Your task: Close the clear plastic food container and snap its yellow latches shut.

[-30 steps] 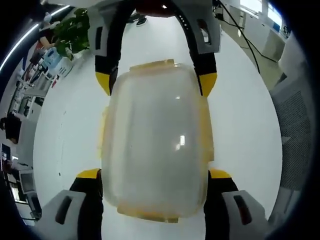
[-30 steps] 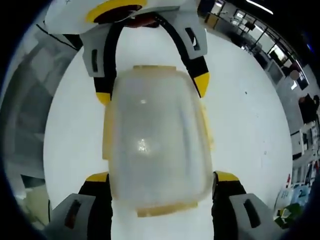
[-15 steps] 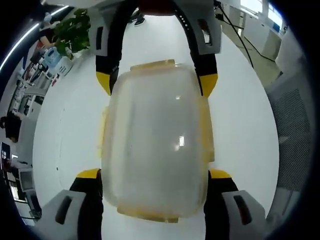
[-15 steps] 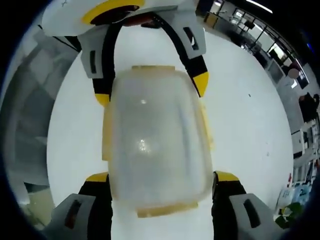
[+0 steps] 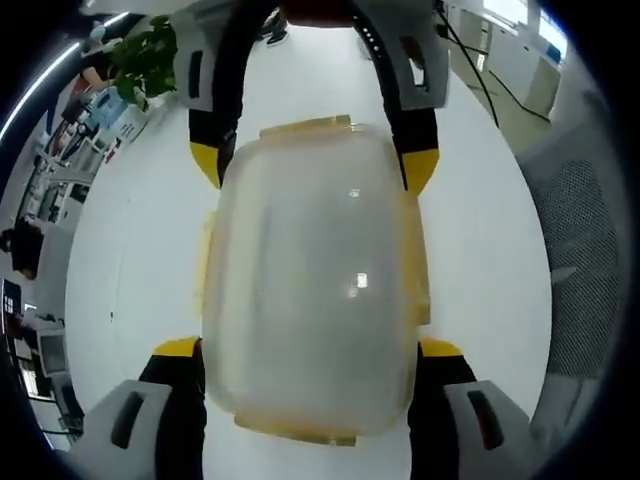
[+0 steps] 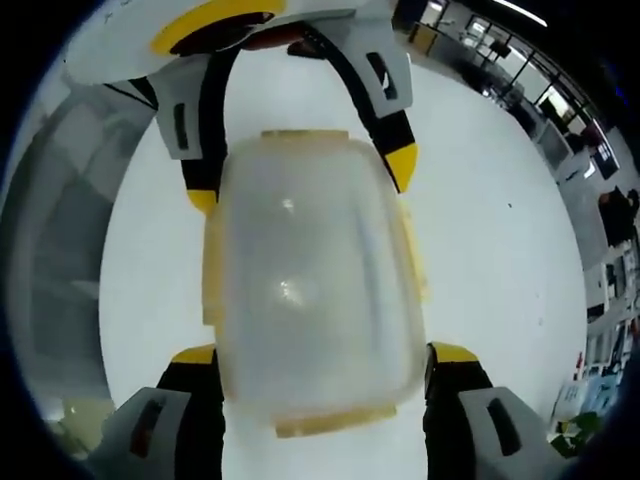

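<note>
Two grippers meet over one container (image 5: pixel 310 290) on the white desk (image 5: pixel 130 270), and we work from opposite ends of it. Starting on the left, our left gripper (image 5: pixel 310 350) has its jaws spread wide along the box's two long sides, clamping nothing that we can make out; whether the pads touch the walls we cannot tell. The right gripper (image 6: pixel 315 355) straddles the far end the same way, jaws apart. The container's long axis runs straight ahead between each pair of jaws, lid apparently seated. Yellow latches (image 5: pixel 415 270) lie along the edges, just inside the jaw tips, so we judge both hands equally near for pressing them down.
</note>
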The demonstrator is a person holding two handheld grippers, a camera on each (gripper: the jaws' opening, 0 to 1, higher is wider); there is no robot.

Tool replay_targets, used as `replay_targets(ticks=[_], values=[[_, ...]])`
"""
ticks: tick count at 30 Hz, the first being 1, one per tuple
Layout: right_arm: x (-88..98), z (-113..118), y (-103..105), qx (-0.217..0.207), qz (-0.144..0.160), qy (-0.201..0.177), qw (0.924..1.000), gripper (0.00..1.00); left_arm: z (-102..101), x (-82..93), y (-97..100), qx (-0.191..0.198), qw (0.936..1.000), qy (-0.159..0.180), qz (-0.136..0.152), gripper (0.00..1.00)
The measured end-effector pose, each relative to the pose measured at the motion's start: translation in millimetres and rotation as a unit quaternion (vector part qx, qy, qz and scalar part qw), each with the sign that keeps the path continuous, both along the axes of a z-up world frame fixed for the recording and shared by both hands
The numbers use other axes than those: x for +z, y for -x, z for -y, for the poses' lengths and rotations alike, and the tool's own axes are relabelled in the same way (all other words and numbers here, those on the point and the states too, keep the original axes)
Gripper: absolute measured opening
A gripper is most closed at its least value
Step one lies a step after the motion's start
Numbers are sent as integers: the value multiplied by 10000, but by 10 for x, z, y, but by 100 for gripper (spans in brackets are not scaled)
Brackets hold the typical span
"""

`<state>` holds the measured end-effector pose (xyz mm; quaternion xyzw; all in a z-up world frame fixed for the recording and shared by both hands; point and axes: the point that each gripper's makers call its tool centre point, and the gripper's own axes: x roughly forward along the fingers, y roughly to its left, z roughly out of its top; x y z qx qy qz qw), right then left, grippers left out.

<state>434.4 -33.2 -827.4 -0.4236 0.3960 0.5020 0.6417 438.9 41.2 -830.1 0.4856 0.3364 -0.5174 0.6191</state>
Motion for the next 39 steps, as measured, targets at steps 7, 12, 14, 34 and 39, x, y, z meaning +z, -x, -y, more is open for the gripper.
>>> replay_targets(ticks=[7,12,14,34,39], values=[[-5,-203,41,-47,39,-46,10000,83,-206,0,44,-5,10000,-23,1,85],[-9,-363,52,-81,78,-11,9999,84,-351,0,62,16,10000,-29,-1,86],[-10,-414,55,-92,81,26,9999,84,-403,2,65,16,10000,-45,2,86],[-38,-849,66,18,154,156,9998,85,-825,5,116,223,9997,64,-6,86],[-27,-907,69,8,160,91,9998,85,-904,5,112,225,9997,58,-6,86]])
